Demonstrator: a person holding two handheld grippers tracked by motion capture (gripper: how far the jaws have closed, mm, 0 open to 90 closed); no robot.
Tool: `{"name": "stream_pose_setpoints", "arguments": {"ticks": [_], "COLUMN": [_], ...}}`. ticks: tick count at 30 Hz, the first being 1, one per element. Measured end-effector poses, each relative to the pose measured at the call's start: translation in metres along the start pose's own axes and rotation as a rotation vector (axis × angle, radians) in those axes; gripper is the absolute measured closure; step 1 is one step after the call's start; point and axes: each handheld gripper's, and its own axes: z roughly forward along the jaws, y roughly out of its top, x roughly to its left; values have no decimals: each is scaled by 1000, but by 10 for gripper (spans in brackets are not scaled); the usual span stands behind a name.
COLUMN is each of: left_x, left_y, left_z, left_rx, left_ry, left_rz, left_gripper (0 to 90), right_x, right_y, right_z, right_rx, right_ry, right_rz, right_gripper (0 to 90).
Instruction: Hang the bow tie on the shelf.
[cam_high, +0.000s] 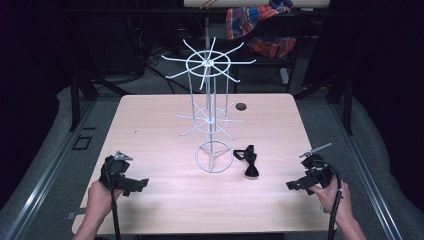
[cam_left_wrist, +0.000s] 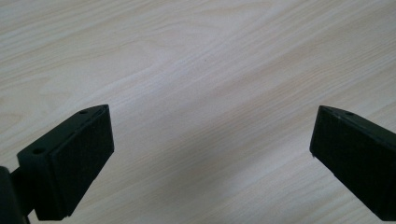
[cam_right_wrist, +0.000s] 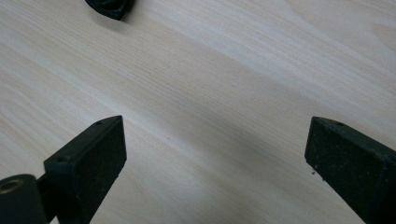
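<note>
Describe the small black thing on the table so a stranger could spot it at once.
Find the white wire rack standing mid-table. Just right of its ring base lies a small black bow tie, between the rack and the right gripper. It is the only loose dark item lying on the pale wood.

From above, your desk (cam_high: 150, 125) of pale wood carries a white wire display stand (cam_high: 210, 117) near its middle, with two tiers of radiating hooks and a ring base. Just right of that base lies a small black bow tie (cam_high: 248, 161). Your left tongs (cam_high: 140, 184) rest low over the near left part of the desk, your right tongs (cam_high: 292, 185) over the near right, both pointing inward. Beyond the far edge, a plaid cloth (cam_high: 260, 25) hangs in the dark.
</note>
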Motion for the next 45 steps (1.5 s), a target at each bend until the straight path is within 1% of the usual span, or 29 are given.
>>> {"name": "stream_pose_setpoints", "arguments": {"ticks": [2,3,5,6,8,10,11,13,14,15,16,21,23,24,25,26,28,29,30,32,33,36,38,41,42,45], "left_x": [0,0,0,0,0,0,0,0,0,0,0,-1,-1,-1,-1,-1,-1,-2,-2,-1,-1,-2,-2,-2,-2,-3], "left_y": [0,0,0,0,0,-1,-1,-1,-1,-1,-1,0,0,0,0,0,0,0,0,0,0,0,0,0,0,0], "left_z": [0,0,0,0,-1,-1,-1,-1,-1,-2,-2,0,1,1,1,1,1,1,1,1,1,1,2,2,2,2], "left_rx": [0,0,0,-1,-1,-1,2,2,-1,-3,-3,2,3,3,4,4,4,5,5,5,6,6,5,7,10,11], "left_ry": [0,-1,-2,-2,-2,-4,-8,-6,-5,-5,-5,-8,-9,-10,-8,-9,-8,-8,-8,-7,-7,-6,-5,-5,-6,-8], "left_rz": [-1,-1,-1,0,-1,2,3,1,0,2,4,3,5,5,7,7,7,7,6,7,7,8,8,10,11,12], "left_gripper": [0,0,0,0,0,0,0,0,0,0,0,0,0,0,0,0,0,0,0,0,0,0,0,0,0,0], "right_x": [1,2,3,6,7,7,6,7,7,8,8,10,11,12,13,13,16,17,19,20,21,25,29,32,36,39], "right_y": [0,1,1,1,2,2,2,2,3,3,3,4,5,5,6,7,8,10,12,13,15,20,24,27,30,33], "right_z": [0,0,-1,1,0,-1,-1,0,-1,-1,-1,-2,-3,-5,-5,-6,-6,-7,-7,-7,-8,-8,-9,-9,-8,-8], "right_rx": [7,12,19,-5,5,12,19,15,25,25,16,14,-3,-6,-20,-13,-32,-30,-44,-48,-56,-67,-77,-89,-100,-108], "right_ry": [4,-8,0,-1,13,9,7,13,12,12,18,21,28,17,26,21,25,25,22,23,26,25,35,35,45,55], "right_rz": [0,-12,-17,0,-5,-6,-16,-10,-12,-18,-15,-15,-10,-18,-11,-28,-24,-36,-38,-47,-43,-61,-75,-80,-86,-96], "right_gripper": [50,50,50,49,49,48,48,48,48,47,47,48,48,48,48,48,49,49,49,49,49,50,49,49,49,49]}}
